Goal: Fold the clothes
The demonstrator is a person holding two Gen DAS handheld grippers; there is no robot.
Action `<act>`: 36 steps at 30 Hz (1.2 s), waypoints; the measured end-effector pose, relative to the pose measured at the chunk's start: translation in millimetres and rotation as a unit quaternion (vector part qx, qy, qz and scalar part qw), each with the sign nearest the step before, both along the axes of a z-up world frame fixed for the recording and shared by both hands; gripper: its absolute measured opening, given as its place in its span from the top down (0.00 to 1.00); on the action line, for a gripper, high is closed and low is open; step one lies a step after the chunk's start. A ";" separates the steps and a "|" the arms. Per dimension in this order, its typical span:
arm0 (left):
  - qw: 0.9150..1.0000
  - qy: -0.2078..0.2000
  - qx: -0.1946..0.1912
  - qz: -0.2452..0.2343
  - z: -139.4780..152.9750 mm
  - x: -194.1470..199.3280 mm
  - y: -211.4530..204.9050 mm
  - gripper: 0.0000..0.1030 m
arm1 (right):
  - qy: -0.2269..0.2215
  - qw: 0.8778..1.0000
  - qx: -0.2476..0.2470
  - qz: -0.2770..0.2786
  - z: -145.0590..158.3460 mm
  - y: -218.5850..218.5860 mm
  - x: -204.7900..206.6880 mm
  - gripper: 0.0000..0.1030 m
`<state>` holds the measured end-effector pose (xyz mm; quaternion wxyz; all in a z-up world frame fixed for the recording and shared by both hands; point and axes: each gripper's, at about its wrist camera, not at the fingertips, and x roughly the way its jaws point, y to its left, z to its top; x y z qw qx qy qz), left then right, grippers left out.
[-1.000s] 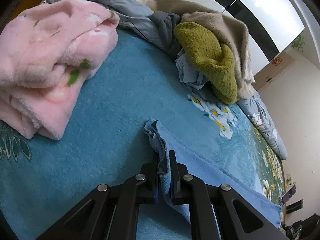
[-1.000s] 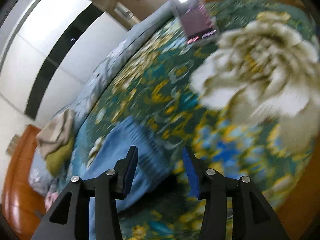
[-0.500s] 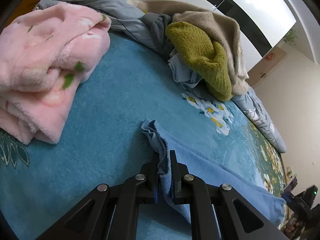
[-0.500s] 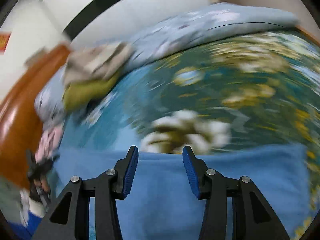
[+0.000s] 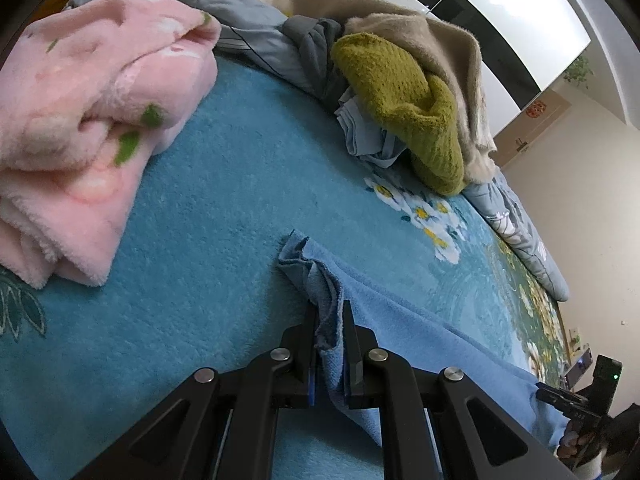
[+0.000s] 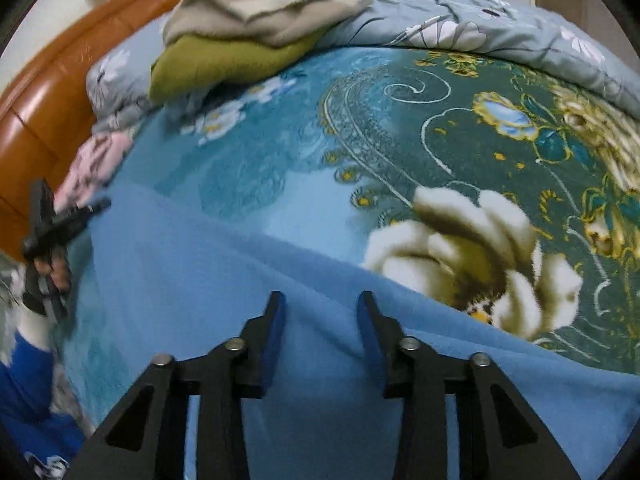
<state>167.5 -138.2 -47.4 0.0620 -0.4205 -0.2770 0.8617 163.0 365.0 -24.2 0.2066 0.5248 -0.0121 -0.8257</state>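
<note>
A light blue cloth point(image 5: 420, 332) lies spread on the floral bed cover point(image 5: 224, 208). My left gripper point(image 5: 330, 308) is shut on the cloth's bunched corner, just above the bed. In the right wrist view the same blue cloth point(image 6: 240, 280) fills the lower half. My right gripper point(image 6: 321, 300) is open and empty, its jaws hovering over the cloth's middle. The left gripper point(image 6: 94, 206) also shows at the far left of that view, held in a hand. The right gripper shows small at the lower right of the left wrist view point(image 5: 560, 396).
A folded pink fleece blanket point(image 5: 88, 120) lies at the left. A pile with an olive knit point(image 5: 404, 100), a beige garment point(image 5: 448, 48) and grey-blue clothes sits at the back. A grey floral quilt point(image 6: 500, 32) lines the far edge. An orange headboard point(image 6: 48, 96) stands behind.
My right gripper has swung round from the bed's foot towards the headboard and now hovers over the blue cloth, still open. My left gripper has kept its hold on the cloth corner.
</note>
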 end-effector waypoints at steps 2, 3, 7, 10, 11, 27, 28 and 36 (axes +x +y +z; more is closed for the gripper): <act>1.000 0.001 0.000 -0.002 -0.3 -1.1 1.6 0.91 | 0.002 1.000 0.013 0.007 0.4 -2.9 1.7 0.83; 1.000 0.001 0.001 -0.003 -0.7 -1.5 2.0 0.91 | 0.003 1.000 0.019 0.011 -0.1 -4.9 2.3 0.85; 1.000 0.000 0.006 -0.004 -2.8 -1.6 1.4 0.91 | 0.011 0.999 0.045 0.024 -0.6 -13.3 5.5 0.96; 1.000 0.005 0.005 -0.006 -1.1 -0.6 0.8 0.91 | 0.032 0.998 0.042 0.022 8.6 -13.2 8.9 0.98; 1.000 0.008 0.005 -0.007 0.2 -0.3 0.8 0.91 | 0.041 0.998 0.038 0.019 13.6 -11.5 9.4 0.98; 1.000 0.007 0.010 0.006 1.3 -1.7 0.6 0.91 | 0.033 0.998 0.021 -0.046 3.6 -5.1 -11.9 0.98; 1.000 0.007 0.009 0.007 2.5 -1.6 0.9 0.91 | 0.033 0.998 0.019 -0.047 3.8 -5.5 -10.2 0.97; 0.998 0.054 -0.032 0.003 46.4 6.0 21.0 0.92 | 0.084 0.985 -0.064 -0.134 40.5 40.6 27.7 0.86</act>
